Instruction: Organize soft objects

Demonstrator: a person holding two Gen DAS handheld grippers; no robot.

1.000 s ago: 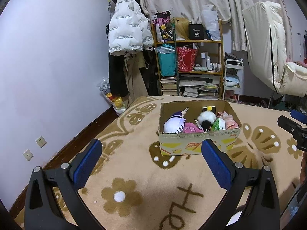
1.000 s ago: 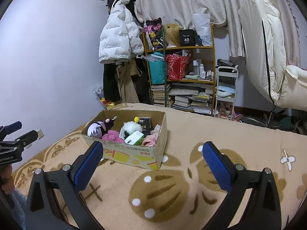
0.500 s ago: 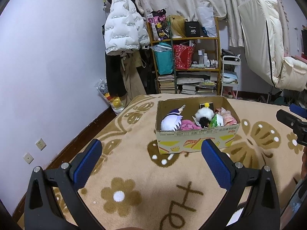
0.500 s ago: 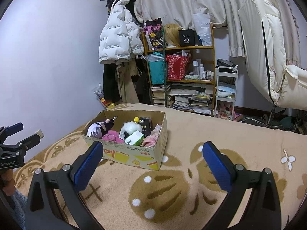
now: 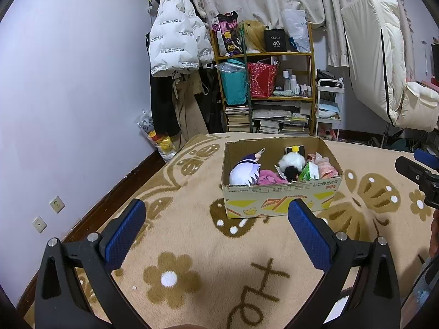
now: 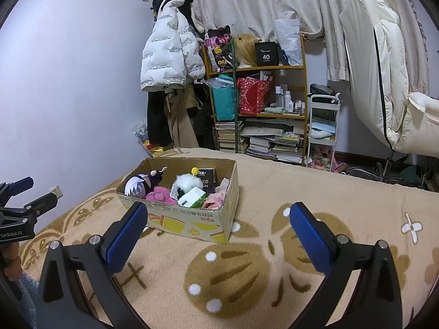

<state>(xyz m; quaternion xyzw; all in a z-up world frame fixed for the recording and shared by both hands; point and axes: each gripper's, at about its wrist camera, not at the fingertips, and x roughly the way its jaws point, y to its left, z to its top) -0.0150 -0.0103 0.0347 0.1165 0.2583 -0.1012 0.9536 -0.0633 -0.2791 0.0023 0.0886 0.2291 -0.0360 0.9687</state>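
Since a second ago the left gripper [image 5: 216, 220] has tilted upward a little, so the cardboard box [image 5: 279, 201] sits lower and slightly further left in its view, while the right wrist view has scarcely changed; both grippers hang released, jaws spread wide with nothing between the blue pads, the right gripper [image 6: 218, 223] just short of the box and the left one facing the box's printed long side.

The box rests on a beige blanket [image 6: 315, 200] patterned with brown flowers and butterflies; inside it lie the soft things: a white-and-purple plush doll [image 5: 244, 172] at the left end, a pink plush [image 5: 267, 176] beside it, a white-and-black fluffy toy [image 5: 290, 163] with a yellow pompom in the middle, a green-and-white tissue pack [image 5: 310, 171] and a pink crinkled bundle [image 5: 325, 168] at the right end; a dark carton [image 6: 207, 179] leans against the box's far wall.

Behind the box stands a wooden shelf [image 5: 311, 63] crowded with bags, bottles and stacked books; left of the shelf a white puffer jacket [image 5: 177, 46] hangs over darker coats against the pale lilac wall [image 5: 68, 82]; right of the shelf are a small white cart [image 6: 323, 126], pale curtains [image 6: 260, 0] above, and a cream padded chair [image 6: 384, 76].
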